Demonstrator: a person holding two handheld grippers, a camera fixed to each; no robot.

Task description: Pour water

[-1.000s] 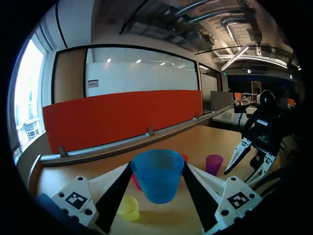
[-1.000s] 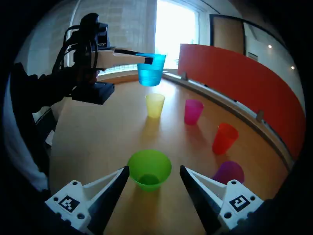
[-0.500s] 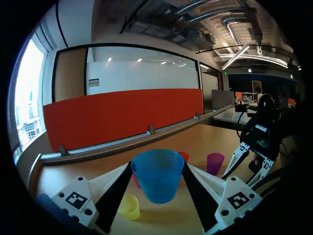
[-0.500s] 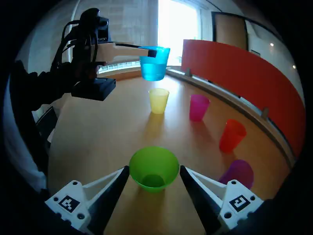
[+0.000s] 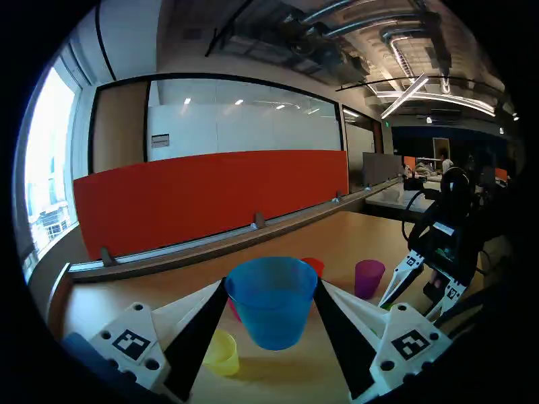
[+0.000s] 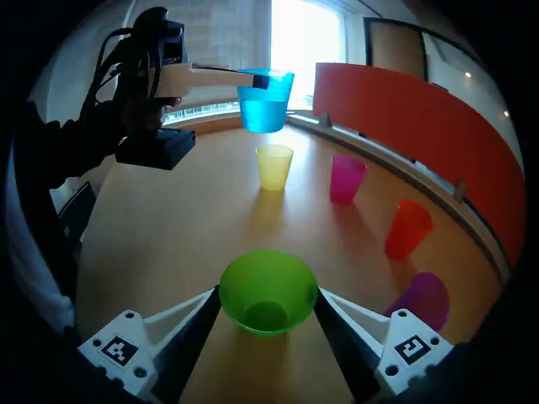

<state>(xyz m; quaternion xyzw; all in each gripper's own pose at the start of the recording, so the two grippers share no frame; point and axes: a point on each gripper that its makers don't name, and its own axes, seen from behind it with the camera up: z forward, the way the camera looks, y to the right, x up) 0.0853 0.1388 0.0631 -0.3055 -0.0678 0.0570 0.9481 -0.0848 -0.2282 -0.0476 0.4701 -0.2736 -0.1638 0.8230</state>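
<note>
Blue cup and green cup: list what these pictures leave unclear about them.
- blue cup, left gripper view: contents hidden by its own wall. Right gripper view: the bright window behind it blurs any water level.
- green cup, right gripper view: base hidden by its rim; whether the right gripper presses it is unclear.
- pink cup, left gripper view: mostly behind the blue cup.

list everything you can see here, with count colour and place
table: 1, wood, under all
divider: 1, red, along table's far edge
window: 1, bright, beyond table
blue cup: 1, blue, raised off table
green cup: 1, green, table's near end
yellow cup: 1, yellow, below blue cup
pink cup: 1, pink, beside yellow cup
orange cup: 1, orange, near divider
purple cup: 1, purple, beside green cup
left gripper: 1, white, shut on blue cup
right gripper: 1, white, open, flanking green cup
</note>
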